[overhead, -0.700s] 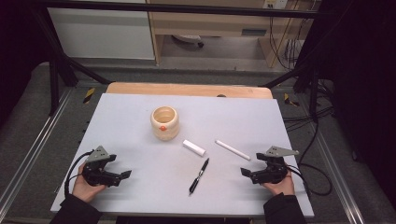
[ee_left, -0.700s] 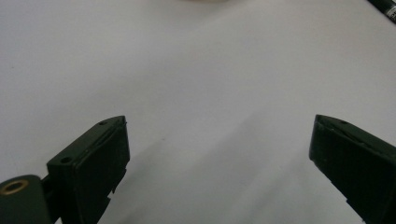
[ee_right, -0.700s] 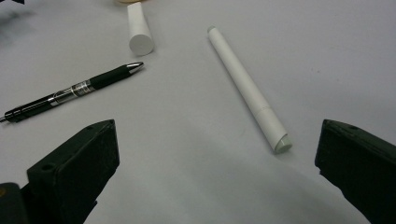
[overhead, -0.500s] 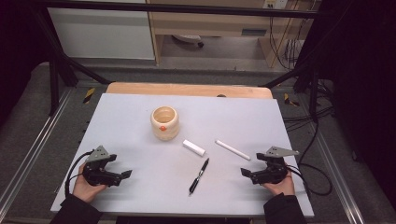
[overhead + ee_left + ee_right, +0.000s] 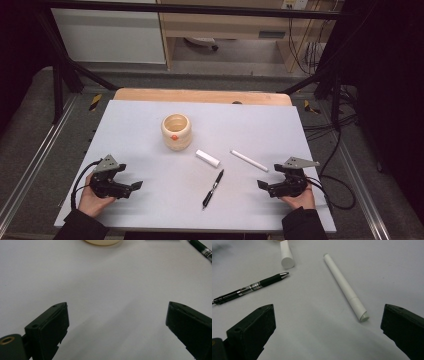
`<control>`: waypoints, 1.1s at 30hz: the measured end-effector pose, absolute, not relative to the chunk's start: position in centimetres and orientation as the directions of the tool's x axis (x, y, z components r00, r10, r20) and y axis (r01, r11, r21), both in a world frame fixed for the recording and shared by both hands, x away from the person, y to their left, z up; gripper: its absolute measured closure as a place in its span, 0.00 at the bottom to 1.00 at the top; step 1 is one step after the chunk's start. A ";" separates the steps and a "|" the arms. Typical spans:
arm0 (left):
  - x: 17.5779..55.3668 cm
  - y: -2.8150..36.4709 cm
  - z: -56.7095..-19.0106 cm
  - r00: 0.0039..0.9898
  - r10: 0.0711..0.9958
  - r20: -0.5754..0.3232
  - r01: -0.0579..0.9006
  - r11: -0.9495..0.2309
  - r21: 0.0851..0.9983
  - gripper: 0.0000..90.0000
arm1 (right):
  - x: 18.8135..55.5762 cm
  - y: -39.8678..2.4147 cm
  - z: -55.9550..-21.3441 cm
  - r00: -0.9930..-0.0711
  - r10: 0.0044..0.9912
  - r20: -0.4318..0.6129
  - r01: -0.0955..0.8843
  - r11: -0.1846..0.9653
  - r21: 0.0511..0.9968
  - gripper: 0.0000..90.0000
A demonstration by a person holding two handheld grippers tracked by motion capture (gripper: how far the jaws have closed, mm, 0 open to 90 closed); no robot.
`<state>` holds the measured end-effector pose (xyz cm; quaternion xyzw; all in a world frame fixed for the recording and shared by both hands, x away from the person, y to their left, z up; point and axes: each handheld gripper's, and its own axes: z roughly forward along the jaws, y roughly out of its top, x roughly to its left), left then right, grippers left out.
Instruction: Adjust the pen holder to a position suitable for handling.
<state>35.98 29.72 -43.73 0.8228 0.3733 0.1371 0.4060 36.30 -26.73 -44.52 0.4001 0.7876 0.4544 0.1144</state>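
A white table (image 5: pixel 150 130) seen from above. At the near left, the left gripper (image 5: pixel 136 185) rests on the surface, jaws spread wide and empty. Further back sits a cream wooden cup (image 5: pixel 176 131). Toward the middle lie a short white cylinder (image 5: pixel 207 158), a black pen (image 5: pixel 213 188) and a long white stick (image 5: pixel 249 160). At the near right, the right gripper (image 5: pixel 260 184) rests wide open and empty, just beside the stick

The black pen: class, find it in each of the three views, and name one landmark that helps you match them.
High view: black pen lies low centre on the table.
Left gripper view: its end crosses the top right corner.
Right gripper view: upper left.
Shared landmark: the short white cylinder beside it.
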 end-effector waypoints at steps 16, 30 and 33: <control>36.7 28.3 -42.2 0.685 0.726 -0.061 0.485 -0.391 0.782 0.05 | 36.3 -26.7 -44.6 -0.650 0.738 0.182 0.532 0.270 0.803 0.01; 37.7 26.8 -40.7 0.695 0.718 -0.036 0.465 -0.411 0.784 0.05 | 36.3 -26.7 -44.6 -0.653 0.737 0.171 0.528 0.283 0.801 0.01; 37.9 26.4 -40.5 0.697 0.716 -0.036 0.463 -0.410 0.786 0.05 | 36.3 -26.6 -44.6 -0.650 0.739 0.177 0.534 0.278 0.799 0.01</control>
